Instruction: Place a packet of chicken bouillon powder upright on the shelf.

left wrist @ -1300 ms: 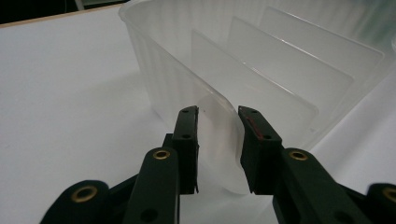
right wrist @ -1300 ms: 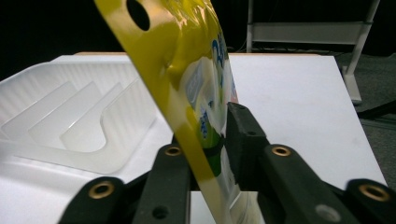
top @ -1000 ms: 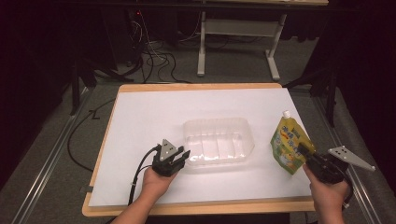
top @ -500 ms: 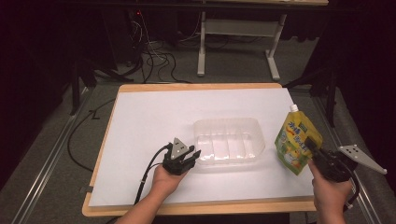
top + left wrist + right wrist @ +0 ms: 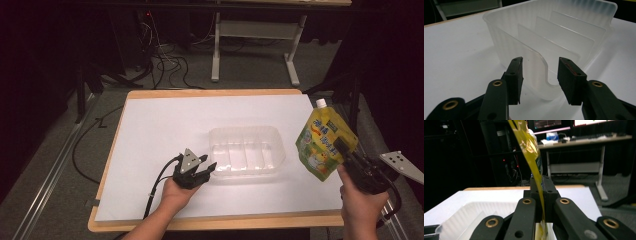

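Since the earlier high views, the clear plastic tray [image 5: 246,151] has slid from the middle of the white worktop [image 5: 165,125] a little toward the right of the frame, and the yellow-green drink pouch [image 5: 324,140] has gone from low at the right edge, beside the tray, to hanging higher in the right of the frame, clear of the sheet, with its white cap uppermost. The left gripper [image 5: 204,171] sits low and left of centre in the high view, at the tray's near left corner, much where it was half a second ago. Its fingers [image 5: 515,75] have just been opening: in the left gripper view they now stand apart on either side of the tray's curved end wall [image 5: 541,72], which rises between them, with a gap on each side, so they no longer pinch it. The tray rests on the worktop, its inner ribs running away toward the upper right of that view. The right gripper [image 5: 345,150], at the lower right of the high view, holds the pouch by its lower edge. In the right gripper view its fingers [image 5: 549,192] are clamped together on the thin yellow film of the pouch [image 5: 530,147], which rises between them toward the top of the frame, with the tray [image 5: 486,212] pale at lower left.
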`<state>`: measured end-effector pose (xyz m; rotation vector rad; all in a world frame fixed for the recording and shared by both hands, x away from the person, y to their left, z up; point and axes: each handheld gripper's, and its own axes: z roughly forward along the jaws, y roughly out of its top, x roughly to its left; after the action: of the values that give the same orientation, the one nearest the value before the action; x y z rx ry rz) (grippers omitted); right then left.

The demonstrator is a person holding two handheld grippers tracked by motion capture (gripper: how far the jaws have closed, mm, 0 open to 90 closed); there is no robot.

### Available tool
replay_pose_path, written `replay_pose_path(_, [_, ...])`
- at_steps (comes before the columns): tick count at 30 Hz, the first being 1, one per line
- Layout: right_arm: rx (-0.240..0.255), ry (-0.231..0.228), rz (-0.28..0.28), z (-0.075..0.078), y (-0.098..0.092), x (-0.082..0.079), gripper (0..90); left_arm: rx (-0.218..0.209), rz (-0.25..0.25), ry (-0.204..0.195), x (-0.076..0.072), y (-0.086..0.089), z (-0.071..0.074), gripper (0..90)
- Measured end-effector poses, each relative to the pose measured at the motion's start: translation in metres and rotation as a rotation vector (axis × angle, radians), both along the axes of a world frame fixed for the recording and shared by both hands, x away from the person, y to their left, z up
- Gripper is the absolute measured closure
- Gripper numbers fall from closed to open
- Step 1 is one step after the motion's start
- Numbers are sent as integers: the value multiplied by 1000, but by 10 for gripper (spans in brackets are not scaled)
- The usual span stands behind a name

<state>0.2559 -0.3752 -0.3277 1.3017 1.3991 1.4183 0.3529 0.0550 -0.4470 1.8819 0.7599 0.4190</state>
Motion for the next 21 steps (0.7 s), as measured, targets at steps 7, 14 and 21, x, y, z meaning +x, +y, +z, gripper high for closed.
replay_pose_path(7, [14,-37,51,23,19,11,900,-1,0,-6,-2,6,0,527])
replay_pose_path(14, [24,-37,80,28,39,24,900,9,-5,-14,-3,5,0,527])
replay_pose_path(21, [28,-22,106,23,60,38,900,12,3,-20,-2,5,-1,540])
